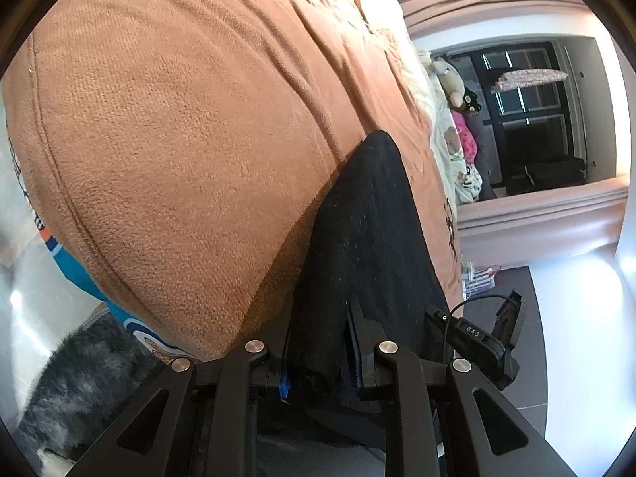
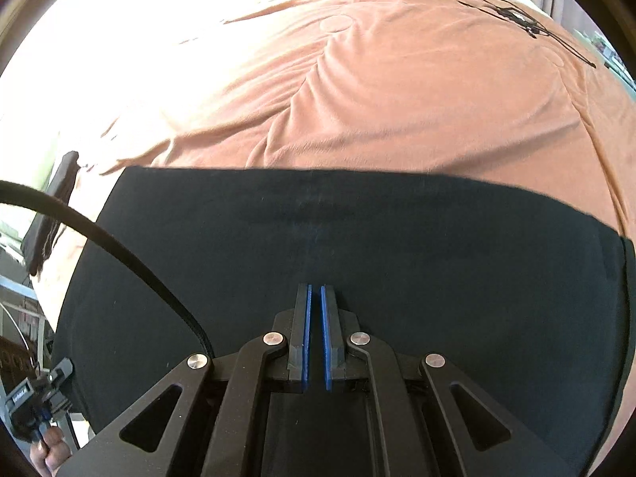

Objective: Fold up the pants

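The black pants (image 2: pixel 357 246) lie flat on an orange-brown fleece blanket (image 2: pixel 397 99) on a bed. In the right wrist view my right gripper (image 2: pixel 316 290) hovers over the pants, its blue pads (image 2: pixel 307 330) almost together with a thin gap and nothing between them. In the left wrist view my left gripper (image 1: pixel 318 338) is closed on a raised fold of the black pants (image 1: pixel 369 238), which fills the space between its fingers (image 1: pixel 357 334). The left gripper also shows at the lower left of the right wrist view (image 2: pixel 39 397).
The blanket (image 1: pixel 179 119) covers most of the bed. A black strap (image 2: pixel 99 238) crosses the left of the right wrist view. A dark cloth (image 2: pixel 51 214) lies at the bed's left edge. Stuffed toys (image 1: pixel 453 83) sit by a dark window (image 1: pixel 528 119). A grey fluffy rug (image 1: pixel 79 381) lies on the floor.
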